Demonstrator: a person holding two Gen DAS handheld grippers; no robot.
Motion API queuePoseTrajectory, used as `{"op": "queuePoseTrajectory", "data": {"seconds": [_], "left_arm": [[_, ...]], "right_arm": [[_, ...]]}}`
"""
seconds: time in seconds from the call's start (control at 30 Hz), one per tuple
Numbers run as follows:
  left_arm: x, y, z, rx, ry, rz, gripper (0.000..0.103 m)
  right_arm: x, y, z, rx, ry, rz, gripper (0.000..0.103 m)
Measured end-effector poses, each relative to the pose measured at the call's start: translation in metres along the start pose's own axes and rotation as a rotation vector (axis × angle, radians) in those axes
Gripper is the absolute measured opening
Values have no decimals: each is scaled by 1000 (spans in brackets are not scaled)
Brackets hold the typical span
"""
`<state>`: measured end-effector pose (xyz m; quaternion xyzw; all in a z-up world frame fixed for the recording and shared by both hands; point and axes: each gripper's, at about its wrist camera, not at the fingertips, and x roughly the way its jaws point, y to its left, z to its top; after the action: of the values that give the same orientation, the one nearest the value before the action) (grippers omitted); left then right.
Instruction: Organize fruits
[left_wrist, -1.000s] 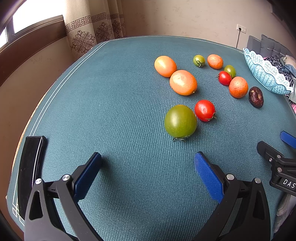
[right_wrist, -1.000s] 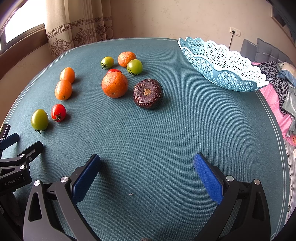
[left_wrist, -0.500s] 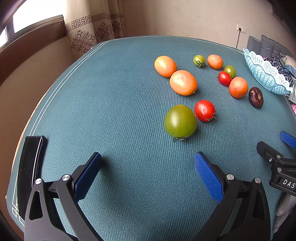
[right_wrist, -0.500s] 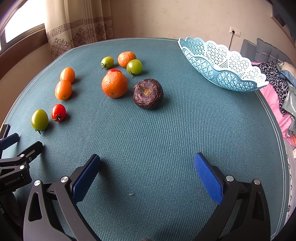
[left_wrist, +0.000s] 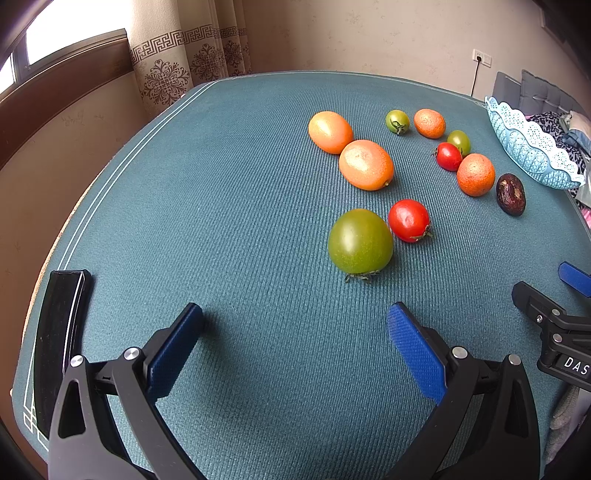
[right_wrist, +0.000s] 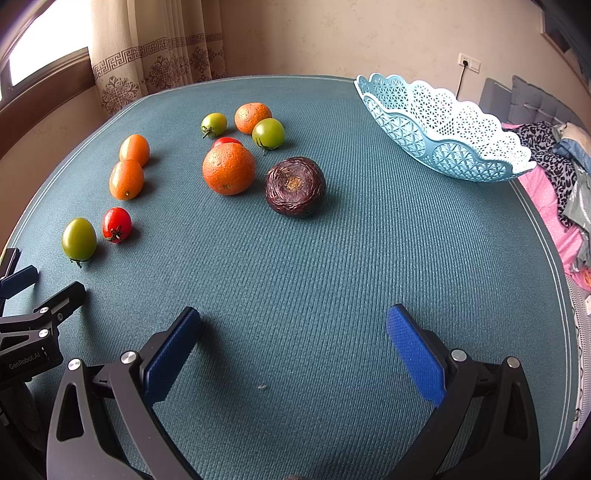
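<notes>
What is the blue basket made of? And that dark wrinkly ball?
The basket looks like moulded plastic: pale blue, slightly shiny, with a lacy pattern of holes and a scalloped rim. The dark ball looks like real fruit, perhaps a passion fruit: matte purple-brown skin, shrivelled into wrinkles around a brown stem scar.

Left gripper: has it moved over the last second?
No. From the left wrist, the big green tomato and the black strip sit at matching spots relative to the open left gripper.
</notes>
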<state>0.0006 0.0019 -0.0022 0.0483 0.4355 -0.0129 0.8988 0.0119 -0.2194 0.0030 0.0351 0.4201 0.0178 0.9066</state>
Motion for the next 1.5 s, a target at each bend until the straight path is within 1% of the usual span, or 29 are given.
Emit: {"op": "queuePoseTrajectory", "data": {"seconds": [0.67, 0.93, 1.1, 1.23, 1.3, 1.37, 1.43, 1.5], "left_arm": [[1, 0, 1, -1, 4, -8, 101], [0, 0, 2, 0, 4, -22, 101], [0, -1, 3, 9, 9, -26, 101], [-1, 1, 6, 9, 5, -47, 101], [-3, 1, 7, 15, -6, -62, 99], [-6, -1, 10, 23, -22, -78, 95], [-8, -5, 14, 40, -44, -86, 94], [-8, -9, 19, 58, -56, -87, 90]], "right_arm": [[-2, 0, -3, 8, 4, -18, 98], [-2, -1, -2, -9, 19, 0, 98], [-3, -3, -3, -37, 35, 31, 98], [-5, -2, -5, -48, 32, 31, 98], [-5, -1, -3, -52, 35, 37, 98], [-6, 1, 0, -67, 42, 58, 98], [-10, 3, 6, -85, 27, 61, 98], [-14, 2, 12, -85, 6, 64, 98]]}}
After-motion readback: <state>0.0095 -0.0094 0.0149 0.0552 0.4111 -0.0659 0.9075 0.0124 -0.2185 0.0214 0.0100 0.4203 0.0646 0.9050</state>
